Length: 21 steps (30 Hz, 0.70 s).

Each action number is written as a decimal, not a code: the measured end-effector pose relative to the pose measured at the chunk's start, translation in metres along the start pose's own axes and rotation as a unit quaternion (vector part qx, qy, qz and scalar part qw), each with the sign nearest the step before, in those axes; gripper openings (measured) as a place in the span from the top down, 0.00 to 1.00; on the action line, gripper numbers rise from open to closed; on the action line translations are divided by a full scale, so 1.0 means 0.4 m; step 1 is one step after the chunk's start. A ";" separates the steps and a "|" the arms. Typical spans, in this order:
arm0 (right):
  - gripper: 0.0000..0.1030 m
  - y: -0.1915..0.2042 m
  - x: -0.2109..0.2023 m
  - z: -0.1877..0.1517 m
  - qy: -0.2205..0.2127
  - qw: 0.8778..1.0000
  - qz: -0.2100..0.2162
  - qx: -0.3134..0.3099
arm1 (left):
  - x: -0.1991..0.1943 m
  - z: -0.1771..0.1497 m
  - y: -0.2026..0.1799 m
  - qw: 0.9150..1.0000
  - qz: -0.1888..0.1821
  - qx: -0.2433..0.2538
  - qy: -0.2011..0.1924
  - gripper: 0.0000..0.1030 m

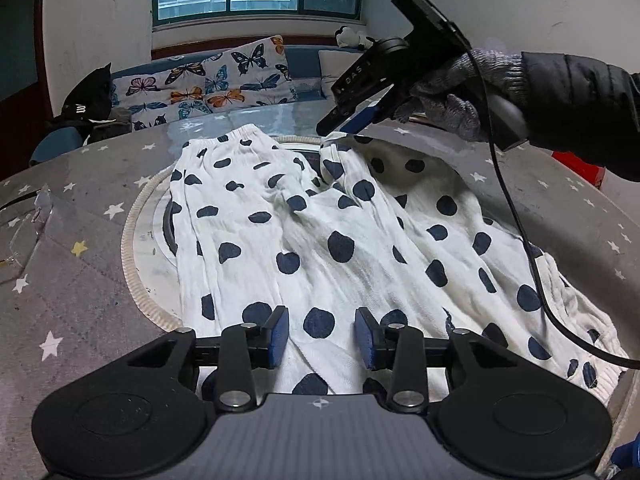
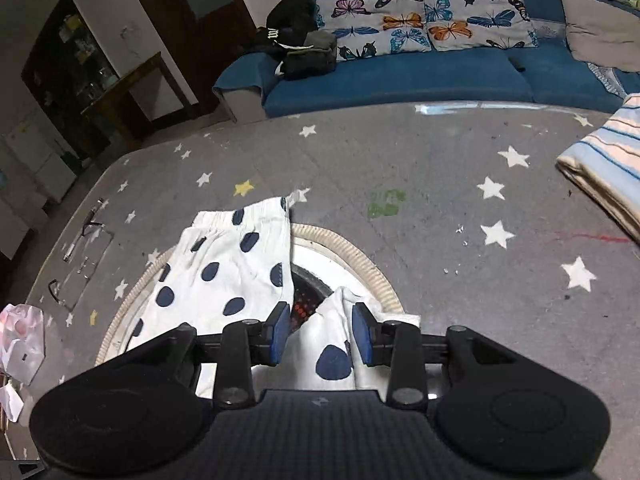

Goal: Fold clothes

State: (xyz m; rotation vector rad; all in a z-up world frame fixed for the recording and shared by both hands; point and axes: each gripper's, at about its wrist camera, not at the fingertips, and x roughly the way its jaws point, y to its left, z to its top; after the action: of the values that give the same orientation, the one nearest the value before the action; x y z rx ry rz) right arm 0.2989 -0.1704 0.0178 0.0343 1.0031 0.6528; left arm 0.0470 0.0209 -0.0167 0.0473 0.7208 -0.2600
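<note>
The polka-dot trousers spread over the middle of the star-print table and cover most of the round inset turntable, so the near middle offers no bare surface, and the right gripper, gripped by a gloved hand, hangs over the trousers' far leg with its black cable trailing across the cloth toward the right edge. The broad stretch toward the table's far edge lies bare. A folded striped cloth blocks the far right edge, and clear glasses and a crumpled plastic bag occupy the left edge.
</note>
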 end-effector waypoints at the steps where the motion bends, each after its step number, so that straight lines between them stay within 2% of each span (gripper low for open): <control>1: 0.68 -0.002 0.007 -0.001 0.001 1.000 0.001 0.001 | 0.000 -0.001 0.000 1.000 0.001 0.000 0.000 0.59; 3: 0.68 -0.004 0.011 -0.004 -0.002 1.000 0.003 0.002 | 0.002 0.002 0.000 1.000 0.005 -0.001 -0.001 0.57; 7: 0.88 0.003 -0.025 -0.005 -0.030 0.999 0.017 0.002 | 0.004 0.002 0.000 1.000 0.007 -0.002 -0.002 0.55; 9: 0.94 0.007 -0.044 -0.005 -0.044 0.999 0.024 0.001 | 0.004 0.001 0.000 1.000 0.008 -0.002 -0.003 0.54; 17: 0.96 0.021 -0.123 -0.008 -0.103 0.993 0.054 -0.001 | 0.009 -0.001 -0.002 1.000 0.010 0.001 -0.006 0.49; 21: 0.96 0.002 -0.234 -0.033 -0.167 0.982 0.083 -0.006 | 0.010 -0.001 -0.002 1.000 0.010 0.002 -0.006 0.48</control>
State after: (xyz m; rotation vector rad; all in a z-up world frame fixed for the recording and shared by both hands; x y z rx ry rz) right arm 0.2540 -0.2221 0.0831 0.2133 0.6763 0.7761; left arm 0.0491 0.0191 -0.0196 0.0558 0.7068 -0.2422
